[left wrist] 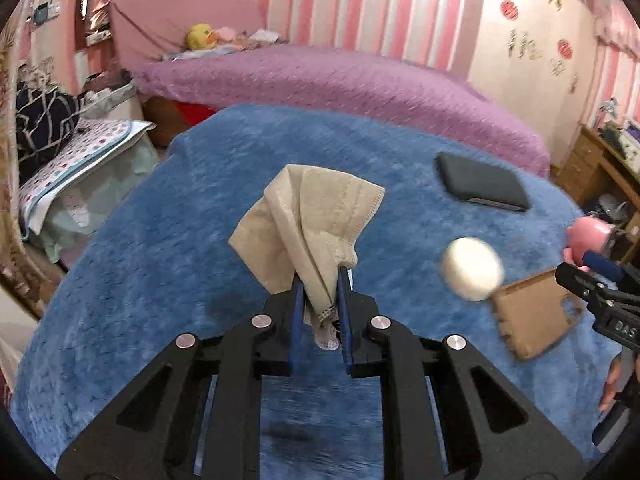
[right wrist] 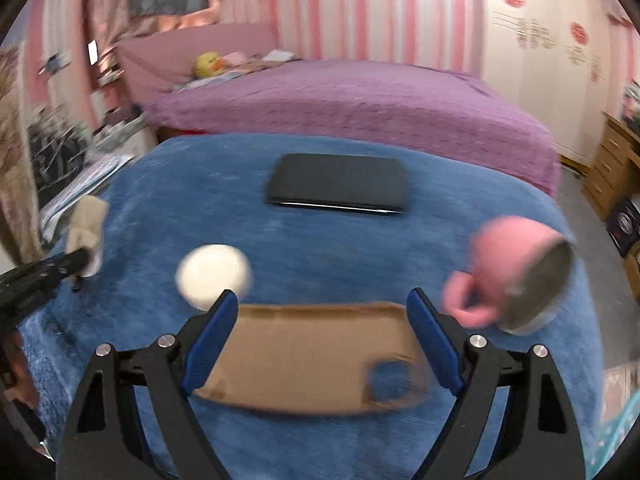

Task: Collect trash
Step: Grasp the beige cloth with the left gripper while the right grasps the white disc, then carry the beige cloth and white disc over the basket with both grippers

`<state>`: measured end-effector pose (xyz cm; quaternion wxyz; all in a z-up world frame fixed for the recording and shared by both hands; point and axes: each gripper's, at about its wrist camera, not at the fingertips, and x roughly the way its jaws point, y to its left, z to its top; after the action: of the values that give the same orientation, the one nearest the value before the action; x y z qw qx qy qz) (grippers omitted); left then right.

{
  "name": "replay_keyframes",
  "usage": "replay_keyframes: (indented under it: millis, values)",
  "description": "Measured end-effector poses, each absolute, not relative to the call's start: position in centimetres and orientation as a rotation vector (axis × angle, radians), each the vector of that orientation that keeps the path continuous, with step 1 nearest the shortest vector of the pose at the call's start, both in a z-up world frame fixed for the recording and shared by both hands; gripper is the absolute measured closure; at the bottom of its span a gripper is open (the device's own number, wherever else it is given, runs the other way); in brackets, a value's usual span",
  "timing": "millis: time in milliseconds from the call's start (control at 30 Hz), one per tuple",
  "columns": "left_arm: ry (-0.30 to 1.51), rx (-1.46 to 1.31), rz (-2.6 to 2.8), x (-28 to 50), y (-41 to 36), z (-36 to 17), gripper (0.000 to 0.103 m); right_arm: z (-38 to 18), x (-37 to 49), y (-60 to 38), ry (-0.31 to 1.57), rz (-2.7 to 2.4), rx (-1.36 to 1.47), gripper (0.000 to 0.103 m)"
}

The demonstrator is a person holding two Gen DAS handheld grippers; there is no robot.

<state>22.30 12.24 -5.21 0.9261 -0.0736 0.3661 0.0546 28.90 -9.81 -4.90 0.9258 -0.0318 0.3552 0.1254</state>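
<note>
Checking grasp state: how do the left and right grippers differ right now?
The left gripper has its jaws shut on the beige face mask, lifted off the blue blanket; the right gripper has its jaws wide open and holds nothing. The right one straddles the cardboard piece, which lies flat. Both have blue pads on black frames.
</note>
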Motion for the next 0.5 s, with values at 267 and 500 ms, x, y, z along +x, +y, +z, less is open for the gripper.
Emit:
replay_keyframes:
  millis: [267, 500]
  values:
    - [0.741, -0.178, 0.185, 22.7, 16.0, -5.4, 0.089, -7.4, 31.9, -2.9, 0.802, 0.354, -0.109, 0.021]
    - [0.744, -0.195, 0.205, 22.4, 17.3, -5.2, 0.089, -8.9, 32.8, -1.2, 0.849, 0.379, -0.107, 0.042]
